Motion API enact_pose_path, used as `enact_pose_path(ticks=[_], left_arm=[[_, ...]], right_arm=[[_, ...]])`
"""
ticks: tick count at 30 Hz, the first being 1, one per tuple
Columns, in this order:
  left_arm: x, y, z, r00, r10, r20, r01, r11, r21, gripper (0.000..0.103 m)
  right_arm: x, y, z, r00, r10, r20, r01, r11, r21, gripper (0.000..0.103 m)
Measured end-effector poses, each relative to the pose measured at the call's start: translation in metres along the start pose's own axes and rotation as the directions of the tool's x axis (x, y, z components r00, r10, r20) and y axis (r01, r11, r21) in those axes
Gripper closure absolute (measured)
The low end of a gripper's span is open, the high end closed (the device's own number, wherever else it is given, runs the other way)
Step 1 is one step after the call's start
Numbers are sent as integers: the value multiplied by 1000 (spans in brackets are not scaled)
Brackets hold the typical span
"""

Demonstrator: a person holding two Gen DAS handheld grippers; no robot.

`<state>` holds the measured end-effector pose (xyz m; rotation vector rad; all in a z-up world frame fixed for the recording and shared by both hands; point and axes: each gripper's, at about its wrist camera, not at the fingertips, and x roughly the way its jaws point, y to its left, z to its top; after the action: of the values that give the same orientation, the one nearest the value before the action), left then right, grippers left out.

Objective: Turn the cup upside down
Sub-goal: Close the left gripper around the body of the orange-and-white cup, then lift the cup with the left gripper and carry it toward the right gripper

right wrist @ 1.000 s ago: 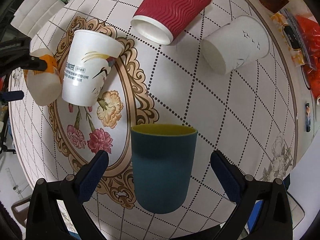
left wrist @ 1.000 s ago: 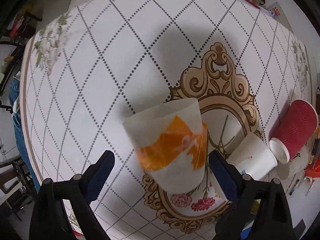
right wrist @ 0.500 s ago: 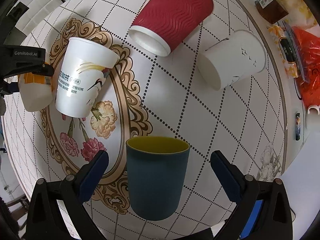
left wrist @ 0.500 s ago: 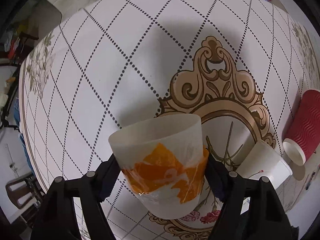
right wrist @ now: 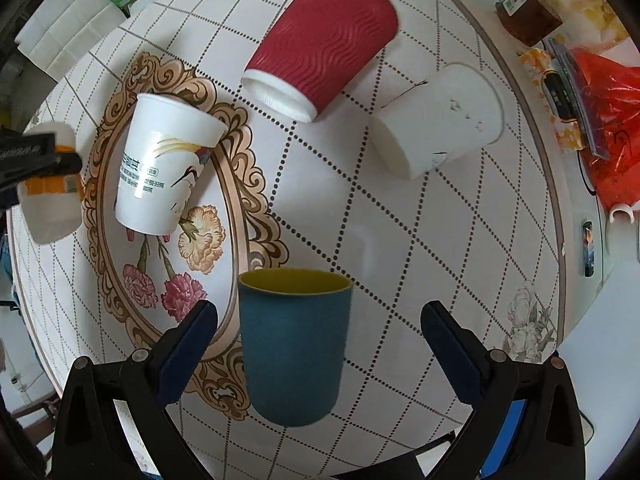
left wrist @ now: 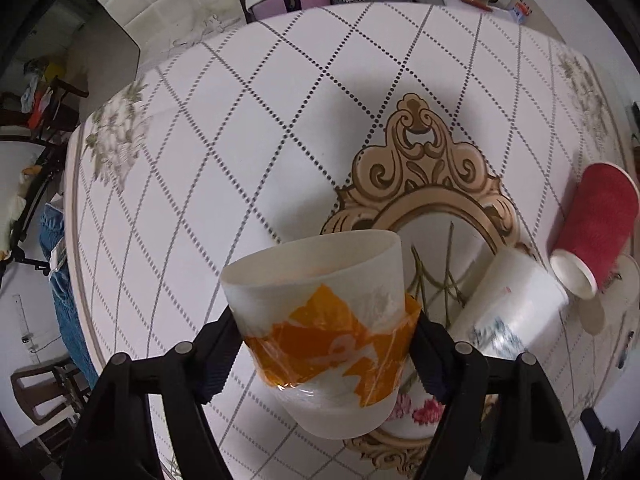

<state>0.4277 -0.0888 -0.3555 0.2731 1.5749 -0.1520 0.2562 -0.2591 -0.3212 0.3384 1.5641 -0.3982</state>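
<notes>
My left gripper [left wrist: 326, 350] is shut on a white cup with an orange label [left wrist: 324, 332] and holds it mouth-up, lifted off the table; the cup also shows at the left edge of the right wrist view [right wrist: 50, 188]. My right gripper [right wrist: 320, 340] is open, its fingers standing apart on either side of an upright teal cup with a yellow inside [right wrist: 294, 344] on the table, not touching it.
Three cups lie on their sides on the patterned round table [right wrist: 400, 240]: a white printed paper cup [right wrist: 164, 168], a red ribbed cup [right wrist: 320, 40] and a plain white cup [right wrist: 436, 116]. Packets and a red bag [right wrist: 612, 120] crowd the table's right edge.
My left gripper has closed on the orange-label cup and raised it. My right gripper stays open around the teal cup, barely moved.
</notes>
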Motion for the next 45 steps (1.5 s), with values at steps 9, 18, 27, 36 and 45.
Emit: enact_pose_path(ticks=[9, 18, 27, 36, 45], left_arm=[[-40, 13, -82, 1000, -24, 5, 24, 998, -53, 30], [-38, -24, -191, 992, -110, -62, 102, 988, -118, 30], [-4, -72, -260, 982, -129, -138, 111, 985, -130, 30], [12, -96, -279, 979, -134, -151, 112, 983, -143, 30], [31, -109, -283, 979, -124, -163, 104, 987, -125, 29]], right_arm=[[-20, -19, -25, 998, 35, 45, -32, 998, -48, 0], [-14, -41, -82, 999, 37, 27, -33, 989, -145, 0], [12, -82, -129, 1000, 2, -20, -6, 981, -192, 0], [29, -109, -151, 999, -10, -38, 2, 980, -200, 0], [34, -118, -162, 999, -26, -39, 18, 981, -193, 0]])
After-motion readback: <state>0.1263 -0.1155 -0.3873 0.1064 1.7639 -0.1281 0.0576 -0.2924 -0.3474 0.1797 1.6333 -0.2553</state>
